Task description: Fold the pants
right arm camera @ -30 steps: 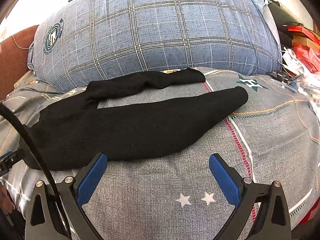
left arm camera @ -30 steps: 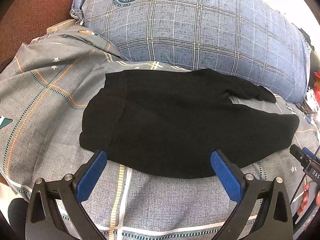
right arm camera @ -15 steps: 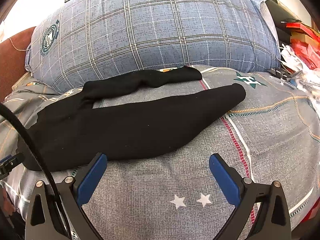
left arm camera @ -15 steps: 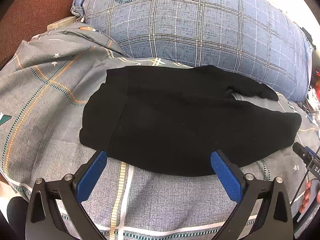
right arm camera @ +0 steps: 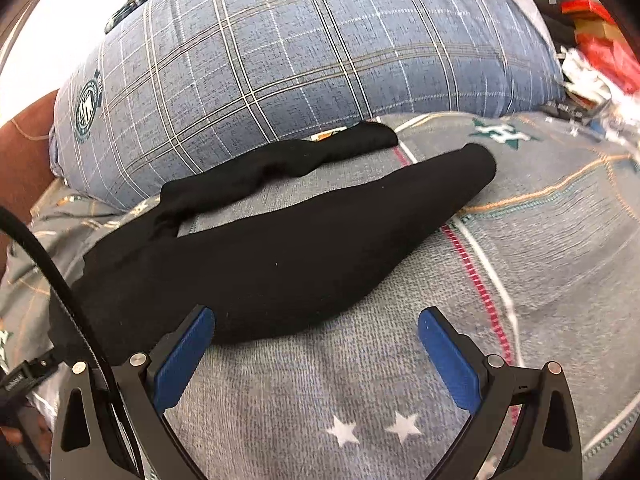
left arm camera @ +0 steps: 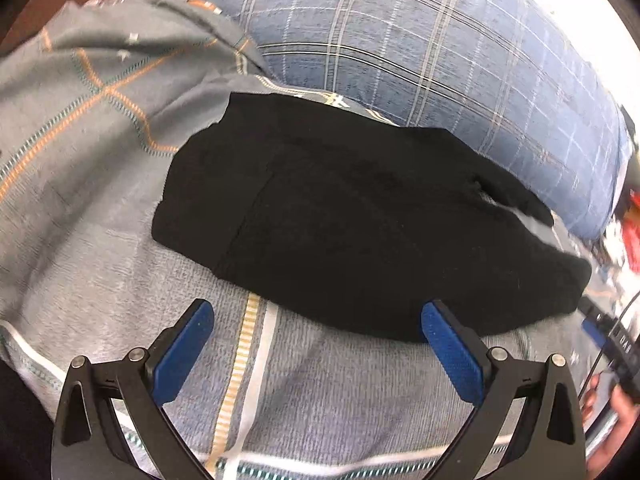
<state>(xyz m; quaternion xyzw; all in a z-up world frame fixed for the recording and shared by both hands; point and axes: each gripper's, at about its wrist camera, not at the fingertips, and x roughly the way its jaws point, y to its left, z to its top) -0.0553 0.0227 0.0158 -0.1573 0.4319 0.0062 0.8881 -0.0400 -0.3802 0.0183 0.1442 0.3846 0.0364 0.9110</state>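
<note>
A grey patterned bedsheet (left arm camera: 100, 208) covered the surface under both tools, with a large blue plaid pillow (right arm camera: 304, 60) lying beyond them at the far side. The black pants (left arm camera: 360, 232) lay spread on the sheet just ahead of both grippers, the waist end ahead and to the left of the left gripper (left arm camera: 316, 332), the two legs running away ahead and to the right of the right gripper (right arm camera: 316, 336). The legs lay apart, the far one against the pillow's foot, the near one thicker and closer.

The left gripper hovered with its jaws spread wide and nothing between them, its right pad at the near hem of the cloth. The right gripper was likewise spread and empty, its left pad at the near edge of the pants.

No fold seemed made yet; the step in hand looked like the approach for a first grasp. The next move probably called for pinching an edge at each end and carrying one leg over the other.
</note>
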